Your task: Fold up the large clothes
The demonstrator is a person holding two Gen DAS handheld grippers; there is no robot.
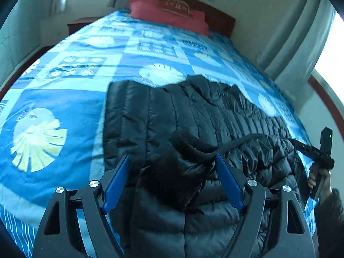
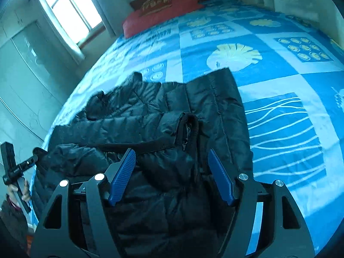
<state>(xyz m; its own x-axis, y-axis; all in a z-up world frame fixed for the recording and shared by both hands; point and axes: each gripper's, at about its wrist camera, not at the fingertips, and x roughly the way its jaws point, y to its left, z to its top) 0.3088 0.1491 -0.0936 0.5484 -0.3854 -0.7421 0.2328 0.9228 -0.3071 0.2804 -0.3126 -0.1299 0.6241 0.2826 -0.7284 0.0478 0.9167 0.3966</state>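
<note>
A black quilted puffer jacket (image 1: pixel 193 118) lies spread on the bed with one sleeve folded across its body; it also shows in the right wrist view (image 2: pixel 161 111). The sleeve cuff (image 1: pixel 185 144) lies on top, also in the right wrist view (image 2: pixel 188 126). My left gripper (image 1: pixel 172 161) is open, its blue pads either side of the cuff, just above the jacket. My right gripper (image 2: pixel 172 157) is open above the jacket, empty. The other hand-held gripper shows at the edge of each view, on the right in the left wrist view (image 1: pixel 322 150) and on the left in the right wrist view (image 2: pixel 15 163).
The bed has a blue patterned cover (image 1: pixel 53 111) that also fills the right wrist view (image 2: pixel 290 107). A red pillow (image 1: pixel 167 15) lies by the wooden headboard (image 1: pixel 219 15). Curtains (image 1: pixel 296 49) hang to the right. A window (image 2: pixel 71 10) and wardrobe (image 2: pixel 23 64) stand to the left.
</note>
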